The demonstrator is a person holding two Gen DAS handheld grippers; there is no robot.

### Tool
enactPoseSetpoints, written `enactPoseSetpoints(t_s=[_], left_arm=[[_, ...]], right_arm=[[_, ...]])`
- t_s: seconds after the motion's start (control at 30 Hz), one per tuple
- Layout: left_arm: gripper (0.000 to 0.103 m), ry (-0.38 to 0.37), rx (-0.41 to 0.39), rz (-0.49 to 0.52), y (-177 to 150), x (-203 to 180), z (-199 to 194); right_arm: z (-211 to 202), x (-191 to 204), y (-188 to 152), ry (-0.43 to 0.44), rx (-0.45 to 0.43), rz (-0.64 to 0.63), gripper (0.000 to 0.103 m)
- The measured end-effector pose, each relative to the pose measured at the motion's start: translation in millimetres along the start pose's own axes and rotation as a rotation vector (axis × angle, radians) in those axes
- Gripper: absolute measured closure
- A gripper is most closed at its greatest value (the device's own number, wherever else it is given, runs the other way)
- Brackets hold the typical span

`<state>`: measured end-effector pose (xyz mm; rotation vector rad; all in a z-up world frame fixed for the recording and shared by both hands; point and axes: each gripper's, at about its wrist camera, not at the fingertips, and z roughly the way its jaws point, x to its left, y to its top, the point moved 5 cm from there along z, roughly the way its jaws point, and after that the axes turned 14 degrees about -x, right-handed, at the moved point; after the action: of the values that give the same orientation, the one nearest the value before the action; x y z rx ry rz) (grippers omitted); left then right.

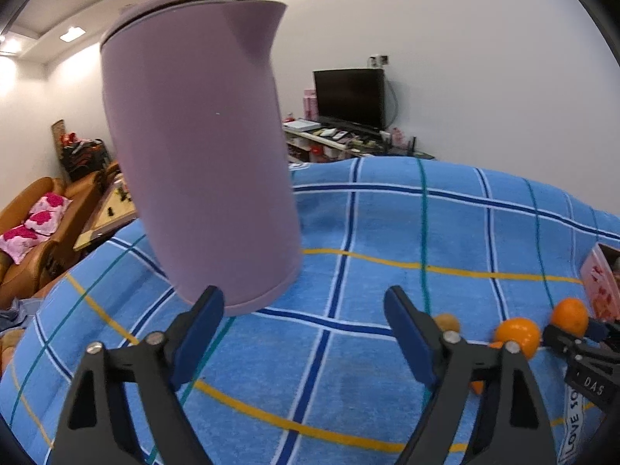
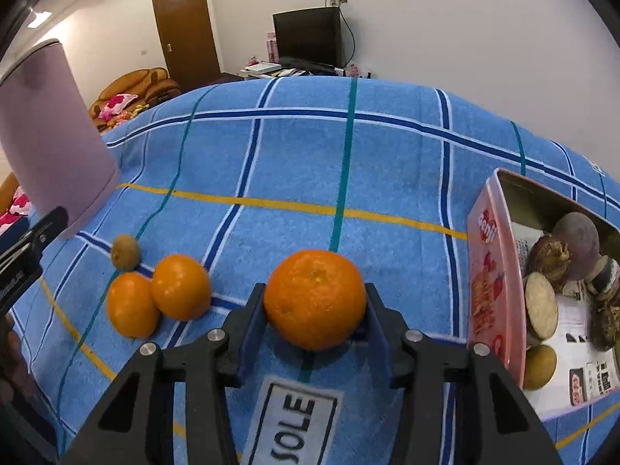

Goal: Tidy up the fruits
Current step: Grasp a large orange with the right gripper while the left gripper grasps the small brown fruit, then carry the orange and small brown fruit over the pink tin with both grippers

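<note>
right gripper point(image 2: 316, 323) clamped on an orange point(image 2: 314, 299), lower centre of the right wrist view

left gripper point(image 1: 304, 333) jaws apart, nothing between them, lilac kettle point(image 1: 201, 147) just beyond on the blue checked towel point(image 1: 387, 224). two more oranges point(image 2: 159, 298) and a kiwi point(image 2: 124, 252) sit lower left, pink tin point(image 2: 490, 271) of produce at right edge.

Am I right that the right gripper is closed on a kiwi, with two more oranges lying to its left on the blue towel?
Not quite: the right gripper is closed on an orange, not a kiwi, as the right wrist view shows. Two more oranges do lie to its left on the blue towel.
</note>
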<state>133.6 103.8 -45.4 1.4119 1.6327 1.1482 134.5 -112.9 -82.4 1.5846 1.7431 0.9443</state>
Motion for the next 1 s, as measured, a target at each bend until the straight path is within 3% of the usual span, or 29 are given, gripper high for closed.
enactPoseSetpoints(t_s=[0.2,0.33,0.6,0.73,0.87,0.93,1.0], left_arm=[[0.028,-0.074,0.019,-0.026,-3,-7,0],[0.035,-0.152,0.068,-0.042,-5,-25,-2],[0.054,-0.237,0.183,0.025,-11,-69,18],[0.055,-0.305,0.241,-0.002,-21,-81,31],[0.057,-0.341,0.247,-0.05,-24,-78,33],[0.075,-0.351,0.249,-0.059,-24,-73,33],[0.077,-0.374,0.253,-0.08,-24,-68,32]], right_arm=[[-40,2,4,0.019,-0.176,0.029,0.054],[-51,1,4,0.03,-0.212,0.043,0.054],[-57,-7,2,0.044,-0.21,0.059,0.054],[-57,-8,2,0.048,-0.202,0.063,0.054],[-53,-8,1,0.051,-0.189,0.064,0.054],[-53,-8,1,0.05,-0.186,0.065,0.054],[-52,-8,1,0.049,-0.184,0.066,0.054]])
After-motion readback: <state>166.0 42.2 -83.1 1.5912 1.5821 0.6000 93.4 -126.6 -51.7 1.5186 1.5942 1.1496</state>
